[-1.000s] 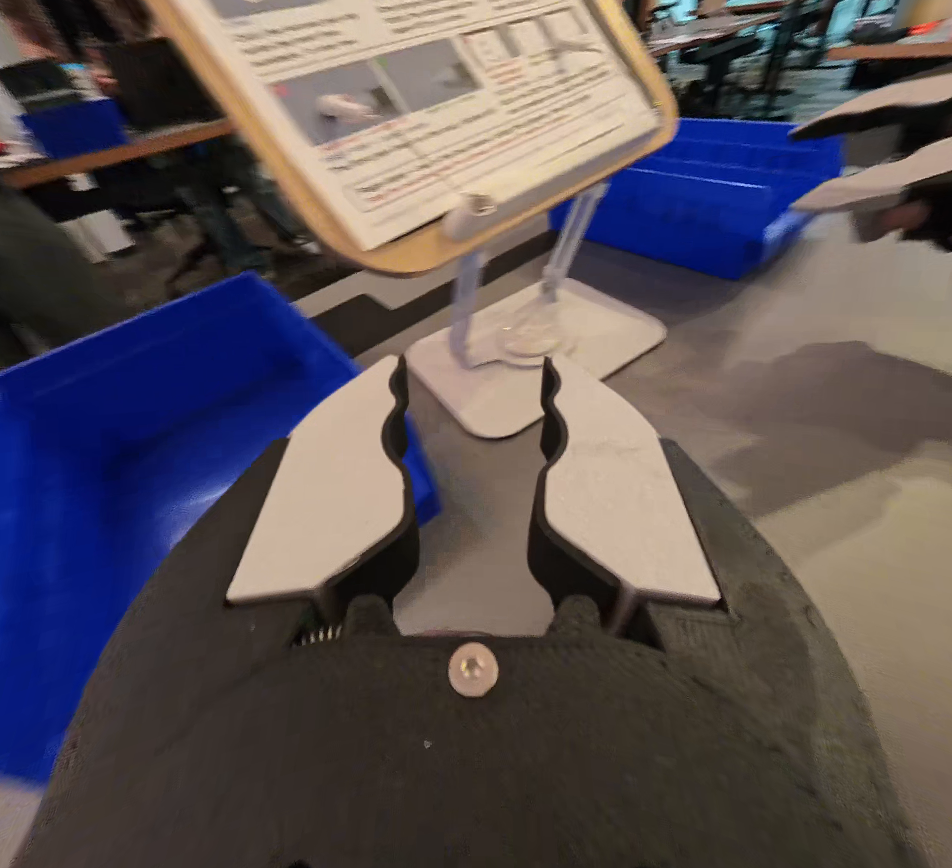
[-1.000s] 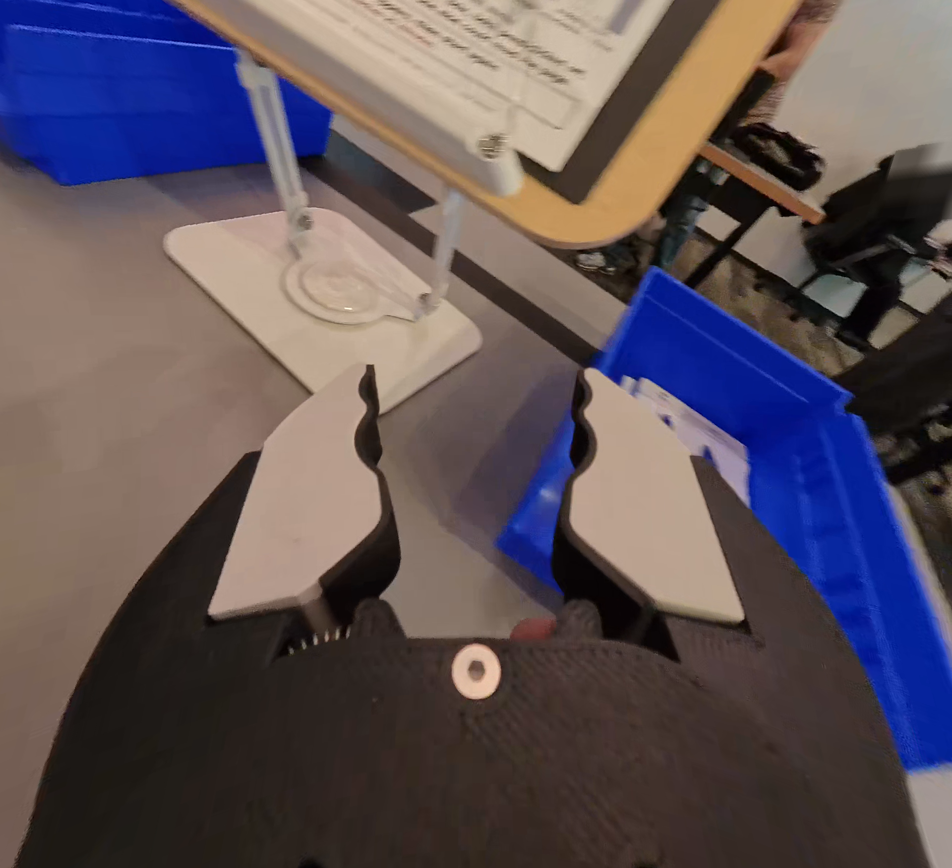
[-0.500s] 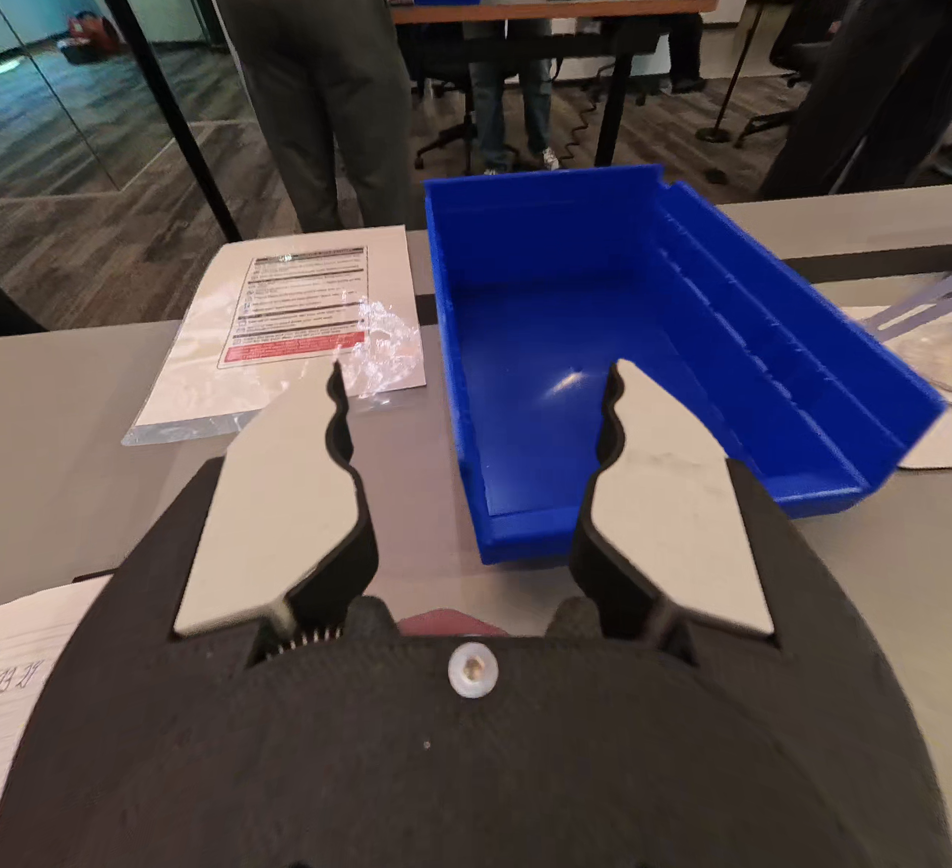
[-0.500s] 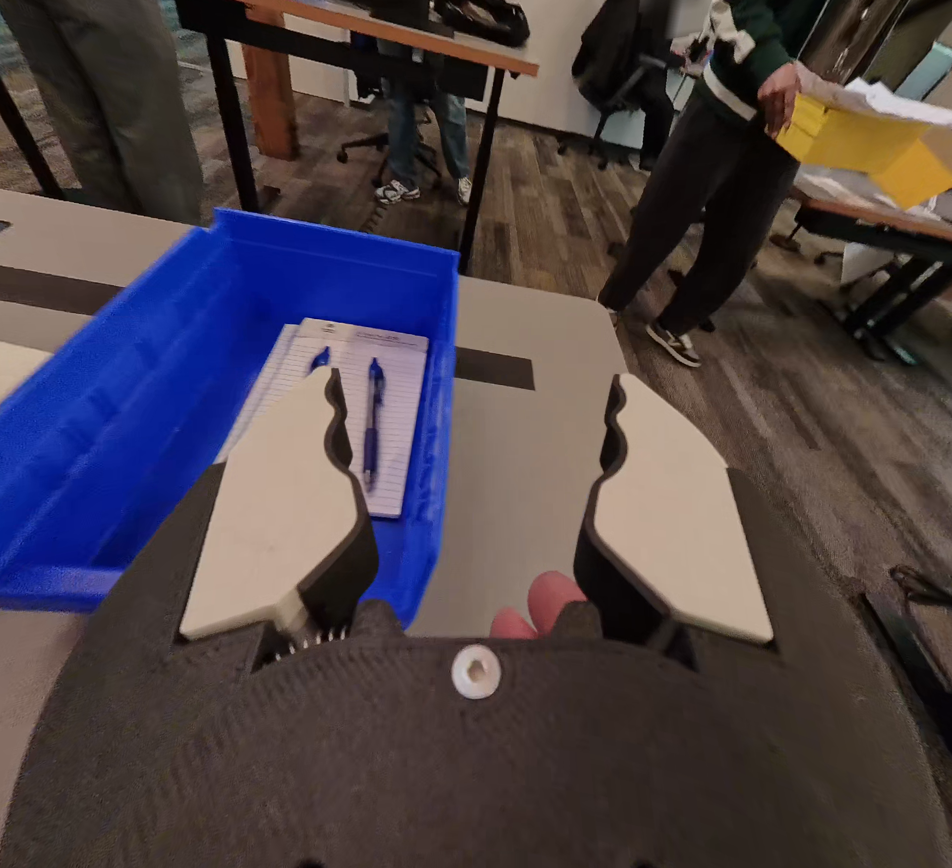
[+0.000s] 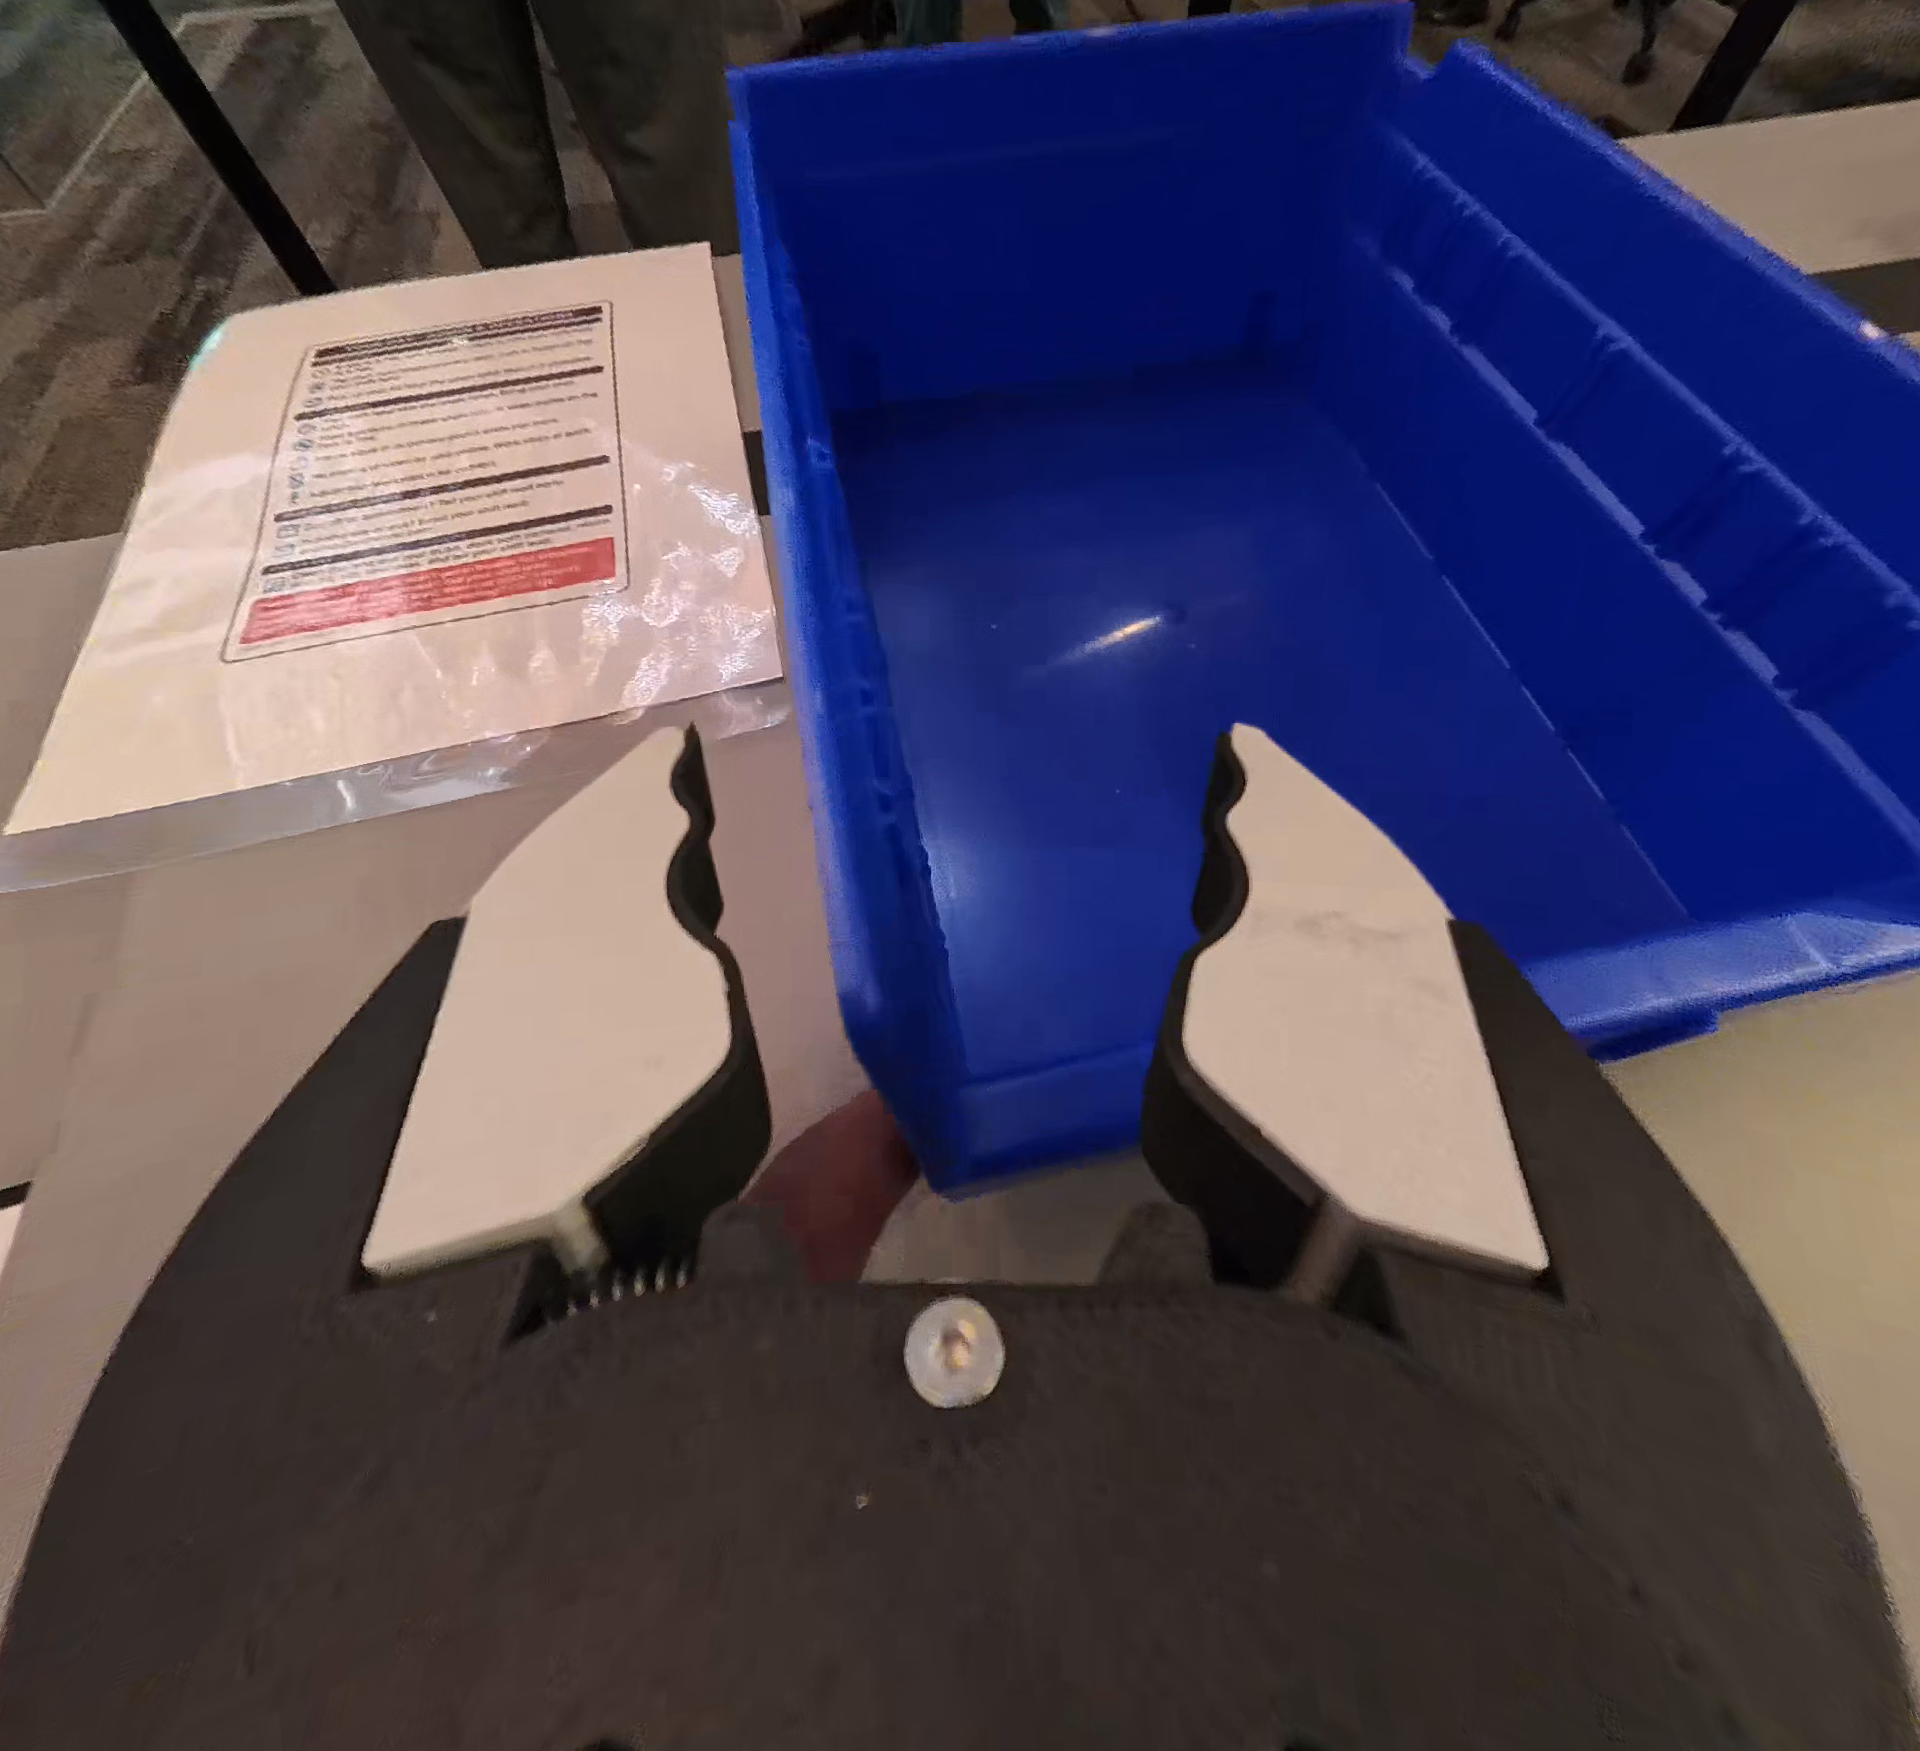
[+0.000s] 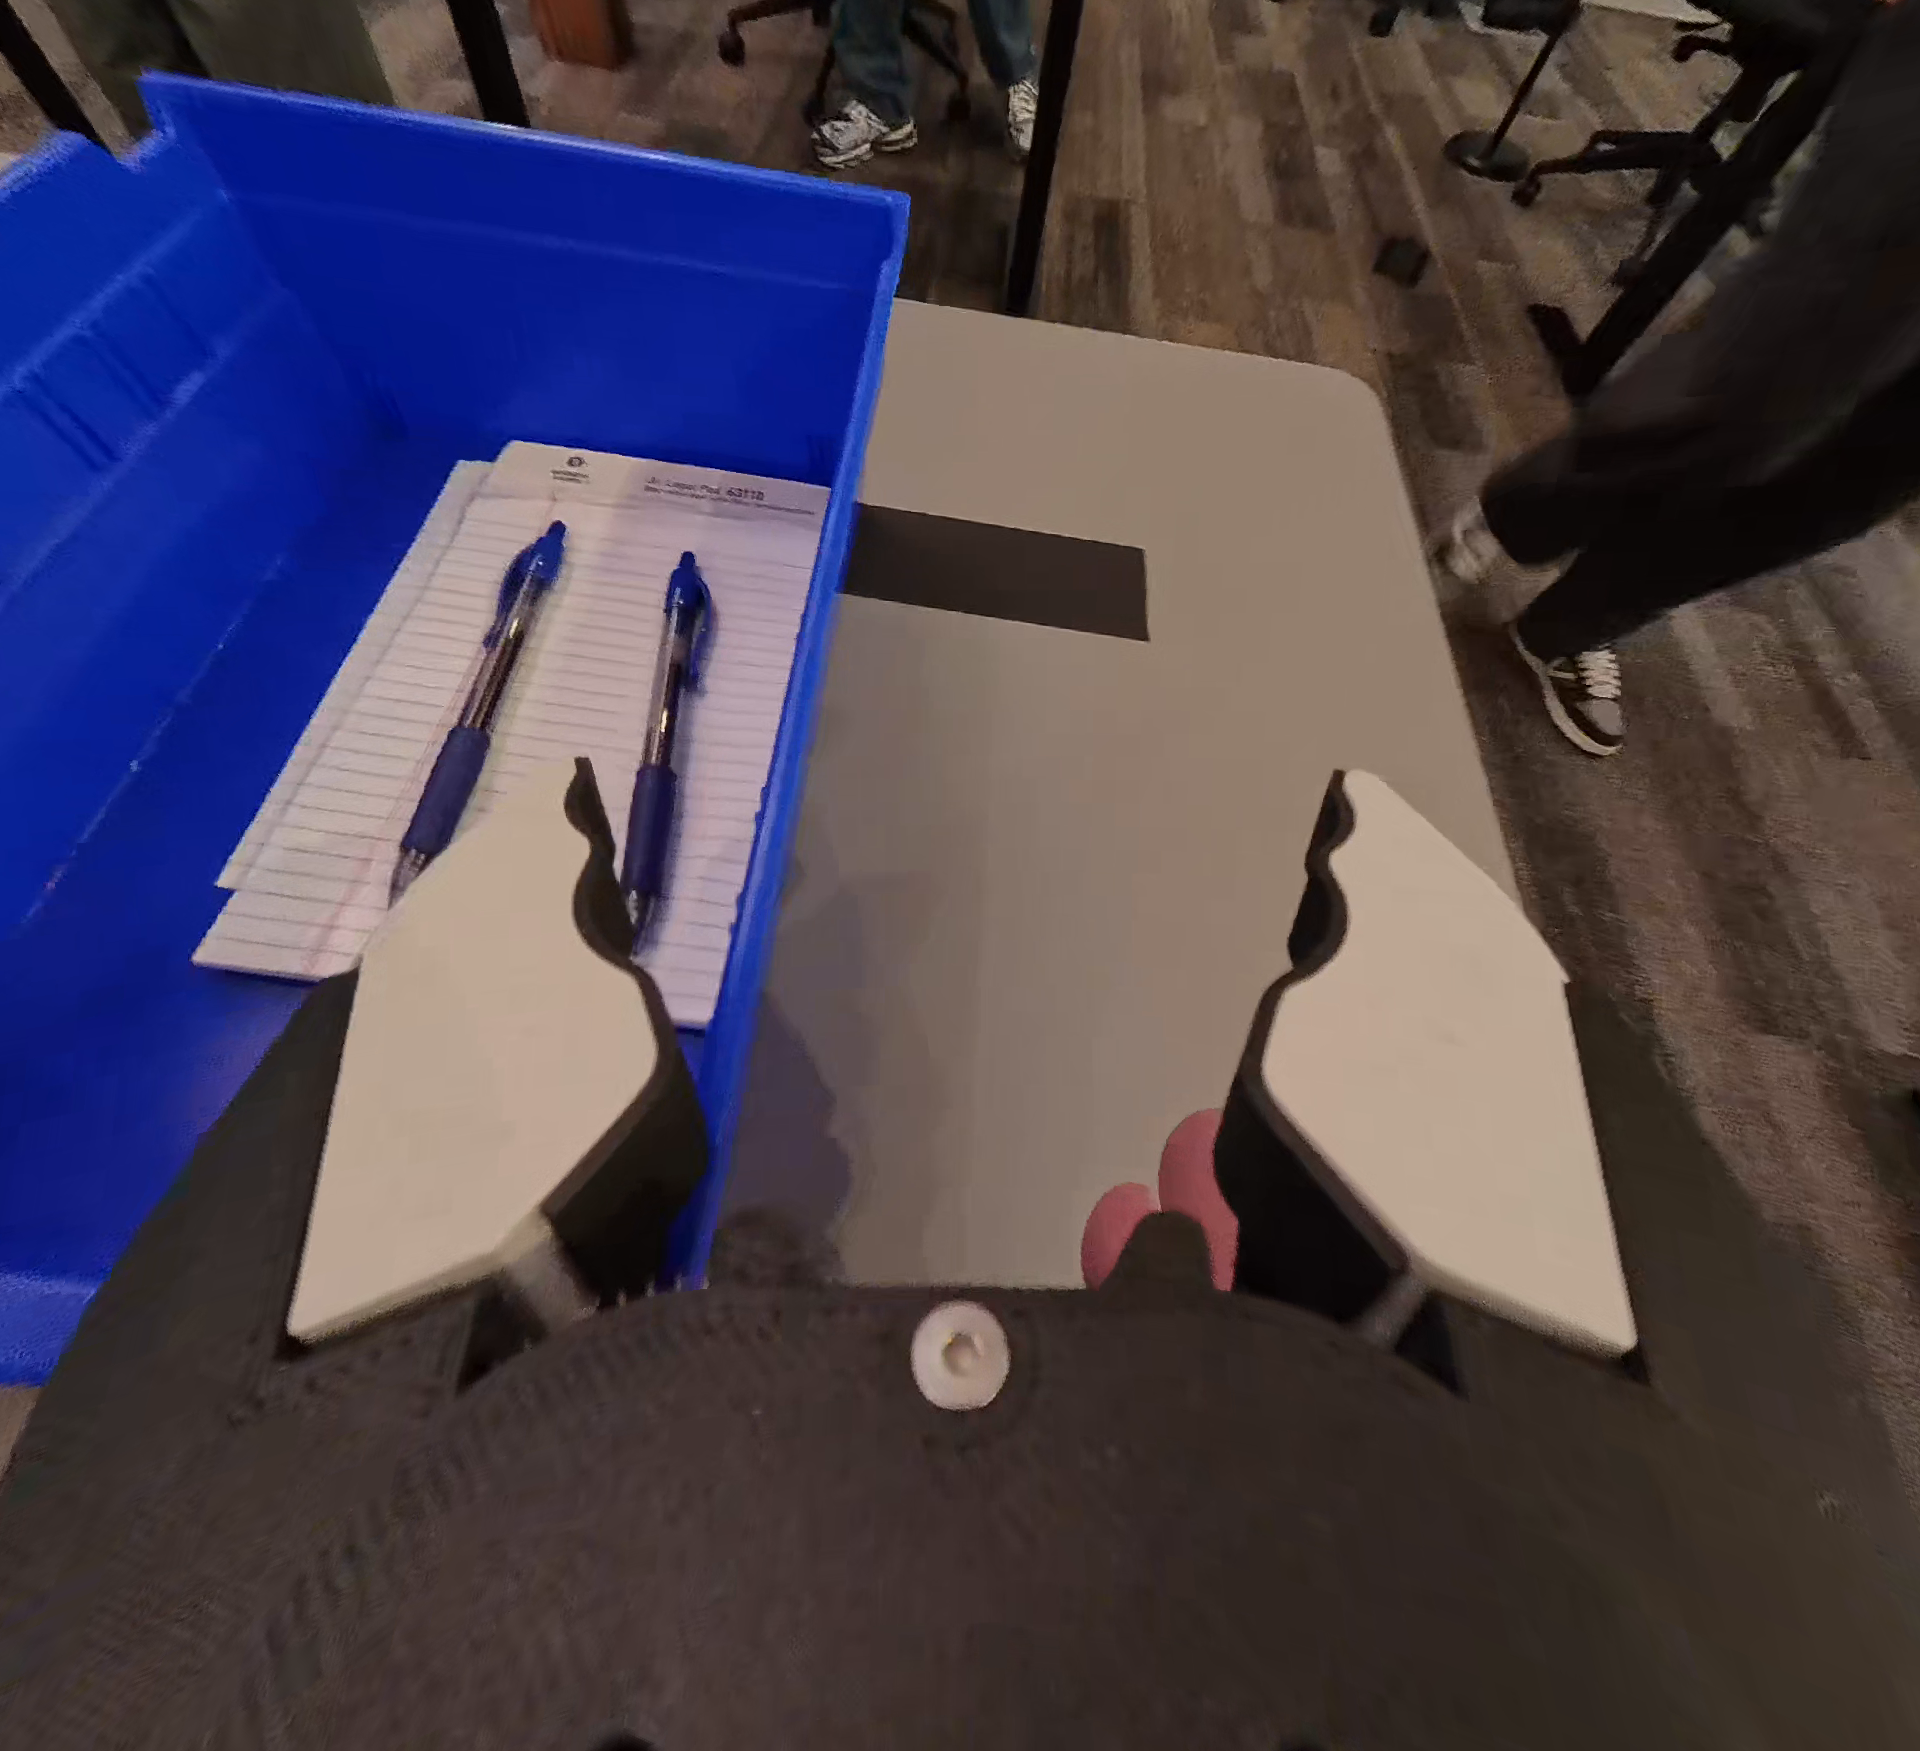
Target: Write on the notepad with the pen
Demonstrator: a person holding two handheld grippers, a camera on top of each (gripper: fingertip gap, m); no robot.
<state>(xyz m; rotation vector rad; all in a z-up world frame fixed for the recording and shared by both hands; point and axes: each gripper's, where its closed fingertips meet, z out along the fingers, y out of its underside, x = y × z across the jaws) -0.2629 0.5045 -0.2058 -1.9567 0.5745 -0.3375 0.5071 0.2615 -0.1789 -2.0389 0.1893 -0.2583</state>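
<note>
Now that both views have swung down off the stand, pens (image 6: 665, 714) and notepad (image 6: 582, 662) spotted in bin (image 6: 520, 267); both tools (image 5: 961, 766) (image 6: 956, 797) spread wide, nothing grabbed yet.

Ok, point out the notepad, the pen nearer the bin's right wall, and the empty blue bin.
notepad (image 6: 727, 662): right wrist view, bare lined page.
right-hand pen (image 6: 665, 693): right wrist view, clear barrel.
empty blue bin (image 5: 1195, 662): left wrist view, bare floor.
</note>
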